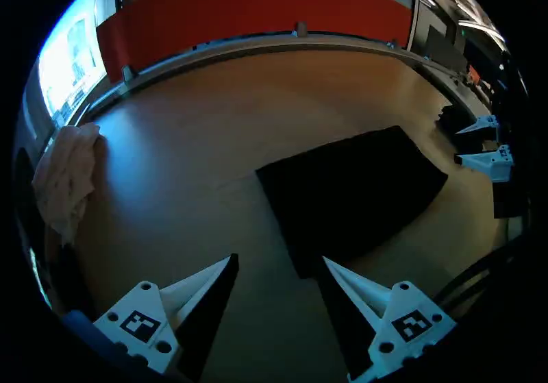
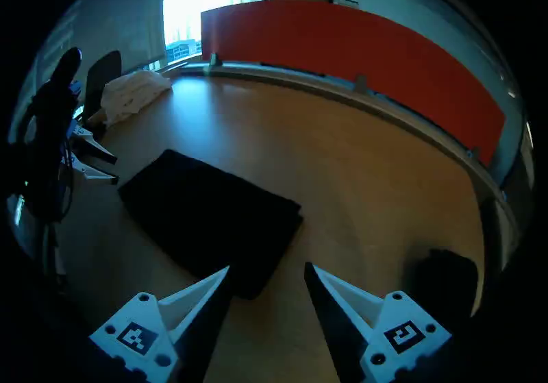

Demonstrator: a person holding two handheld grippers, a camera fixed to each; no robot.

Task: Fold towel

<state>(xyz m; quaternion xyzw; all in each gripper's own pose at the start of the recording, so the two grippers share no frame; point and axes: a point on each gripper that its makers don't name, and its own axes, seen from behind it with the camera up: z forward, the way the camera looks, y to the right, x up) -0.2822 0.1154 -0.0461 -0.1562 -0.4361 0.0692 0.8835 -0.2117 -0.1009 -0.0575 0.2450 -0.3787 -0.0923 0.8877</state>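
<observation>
A black towel (image 1: 356, 191) lies flat on the wooden table (image 1: 205, 143), folded into a rough rectangle. In the left gripper view my left gripper (image 1: 279, 263) stands open just short of the towel's near corner, with nothing between its fingers. My right gripper (image 1: 457, 146) shows at the far right beyond the towel, also open. In the right gripper view the black towel (image 2: 212, 218) lies ahead and to the left. The right gripper (image 2: 267, 270) is open over its near edge, holding nothing. The left gripper (image 2: 115, 170) is small at the towel's far left side.
A pile of light-coloured cloth (image 1: 65, 177) (image 2: 133, 92) sits at a table corner. A red divider (image 1: 260, 13) (image 2: 356, 47) runs along the table's far edge. A dark bundle (image 2: 445, 280) lies at the right, and a chair (image 2: 103, 75) stands by the window.
</observation>
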